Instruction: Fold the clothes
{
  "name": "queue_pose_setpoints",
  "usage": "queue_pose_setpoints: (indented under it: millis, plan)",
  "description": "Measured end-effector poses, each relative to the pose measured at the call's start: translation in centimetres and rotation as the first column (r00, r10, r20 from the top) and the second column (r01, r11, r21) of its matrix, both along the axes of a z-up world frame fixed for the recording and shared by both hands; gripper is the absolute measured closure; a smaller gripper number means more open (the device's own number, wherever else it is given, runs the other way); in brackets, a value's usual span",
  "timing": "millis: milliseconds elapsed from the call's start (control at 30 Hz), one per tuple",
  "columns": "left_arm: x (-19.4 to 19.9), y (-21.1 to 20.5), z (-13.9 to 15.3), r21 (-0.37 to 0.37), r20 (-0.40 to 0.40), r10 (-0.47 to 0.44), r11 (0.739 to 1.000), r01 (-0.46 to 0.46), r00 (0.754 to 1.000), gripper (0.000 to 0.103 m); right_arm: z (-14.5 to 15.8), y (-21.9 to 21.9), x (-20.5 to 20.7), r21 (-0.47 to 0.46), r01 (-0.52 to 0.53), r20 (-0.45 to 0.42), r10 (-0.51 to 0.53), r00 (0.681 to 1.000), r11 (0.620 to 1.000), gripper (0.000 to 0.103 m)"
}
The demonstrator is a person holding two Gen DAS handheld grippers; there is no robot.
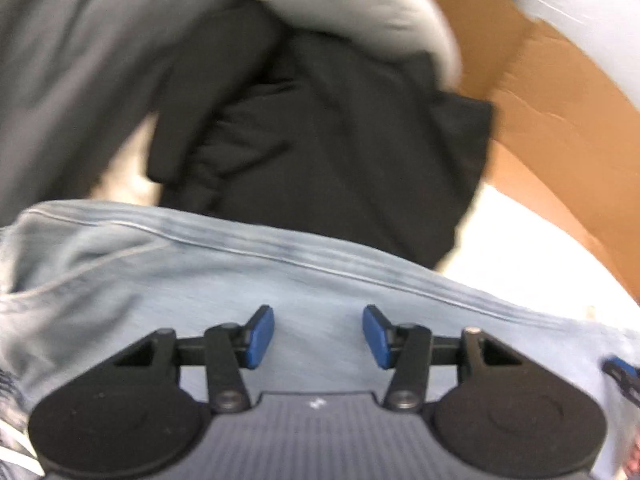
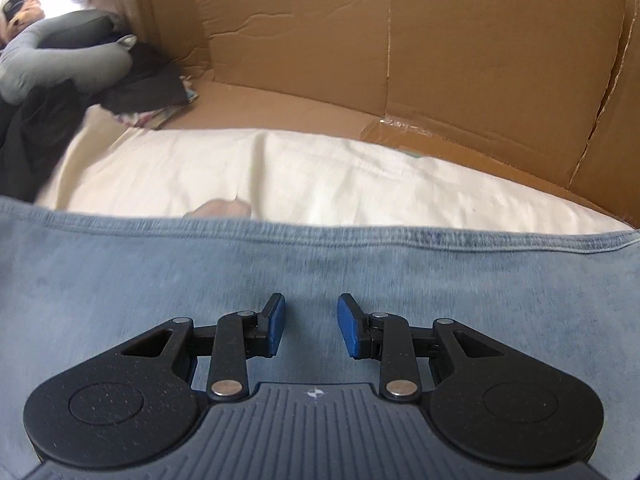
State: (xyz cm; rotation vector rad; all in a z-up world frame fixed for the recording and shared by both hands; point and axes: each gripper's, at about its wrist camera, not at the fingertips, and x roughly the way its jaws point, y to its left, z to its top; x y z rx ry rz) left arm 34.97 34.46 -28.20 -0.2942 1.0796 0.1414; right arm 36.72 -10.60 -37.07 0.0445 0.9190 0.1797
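Denim garment (image 2: 320, 264) hem faces bare sheet (image 2: 280, 176); both grippers' fingers apart, empty.

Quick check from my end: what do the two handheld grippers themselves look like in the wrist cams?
Both look alike: the left gripper and right gripper have blue rectangular pads on black linkage arms with silver pivot bolts. Each has two round black discs flanking a ribbed grey body bearing a small white mark. No cables or sleeves show.
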Motion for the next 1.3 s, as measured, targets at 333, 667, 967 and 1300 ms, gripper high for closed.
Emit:
queue_pose_setpoints:
  millis: [333,667,967,1300]
  plan:
    - [-0.1,-11.1,-2.3,-0.057,-0.011,-0.204,0.978,0.203,0.979,0.054,-0.4,0.5,3.8,-0.005,0.052,-0.001,-0.052,0.999,0.999,0.067]
    - [2.0,-16.5,-4.6,0.05,-0.025,-0.242,0.969,0.243,0.97,0.044,-0.4,0.2,3.8,0.004,0.047,0.008,-0.047,0.999,0.999,0.067]
    - [3.0,-16.3,-4.5,0.182,0.018,-0.226,0.959,0.219,0.974,0.049,1.1,-0.3,1.9,0.064,0.035,0.043,-0.037,0.998,0.997,0.066]
    - [4.2,-14.4,-3.2,0.045,-0.052,-0.137,0.989,0.139,0.989,0.053,5.6,-0.8,0.0,0.153,-0.067,0.033,0.063,0.997,0.986,0.065]
